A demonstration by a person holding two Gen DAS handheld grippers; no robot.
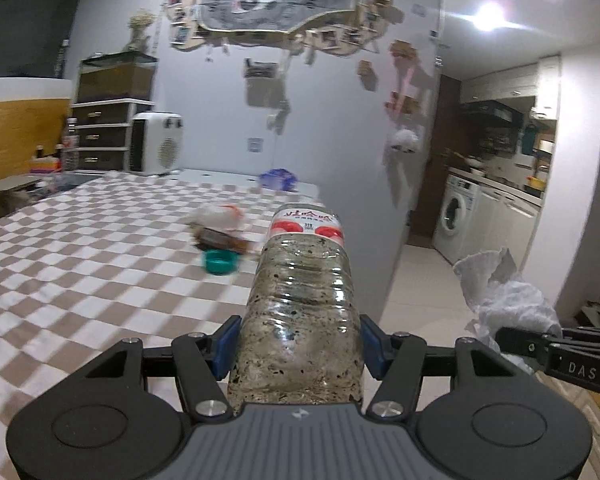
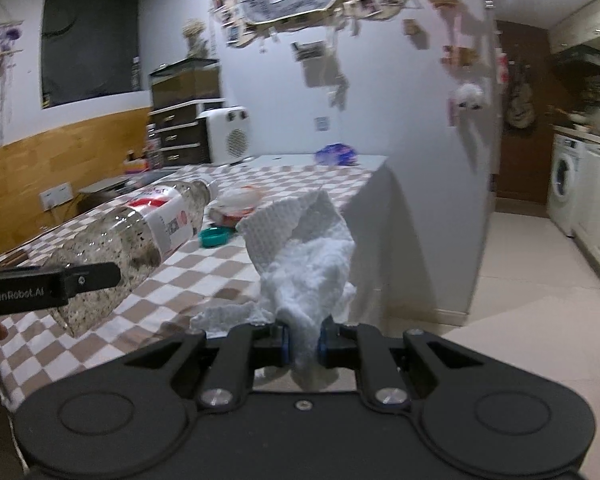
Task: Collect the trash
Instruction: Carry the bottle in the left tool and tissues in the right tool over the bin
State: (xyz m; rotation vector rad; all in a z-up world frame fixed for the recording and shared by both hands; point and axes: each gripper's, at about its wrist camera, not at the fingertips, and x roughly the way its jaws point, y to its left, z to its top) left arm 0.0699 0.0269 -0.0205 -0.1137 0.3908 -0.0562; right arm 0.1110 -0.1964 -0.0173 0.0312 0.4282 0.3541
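Two tongs loaded, left tongs (image 1: pixel 300 354) clamping bottle (image 1: pixel 300 304), right tongs (image 2: pixel 303 344) pinching paper towel (image 2: pixel 300 256)

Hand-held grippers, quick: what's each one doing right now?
Left hand-held gripper: shut on the plastic bottle.
Right hand-held gripper: shut on the paper towel.

Checkered table (image 1: pixel 80 272): teal bowl (image 1: pixel 219 262), perhaps wrappers (image 1: pixel 220 228).

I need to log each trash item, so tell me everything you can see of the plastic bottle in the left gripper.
The plastic bottle is clear, ribbed and thin-walled, its inside coated with dark specks and grime. A white label with red shapes and printed characters wraps its upper part. No cap can be made out on its neck. It is lifted off the checkered table, nearly level, neck pointing away. The left gripper clamps its lower body between blue pads; nothing else touches it.
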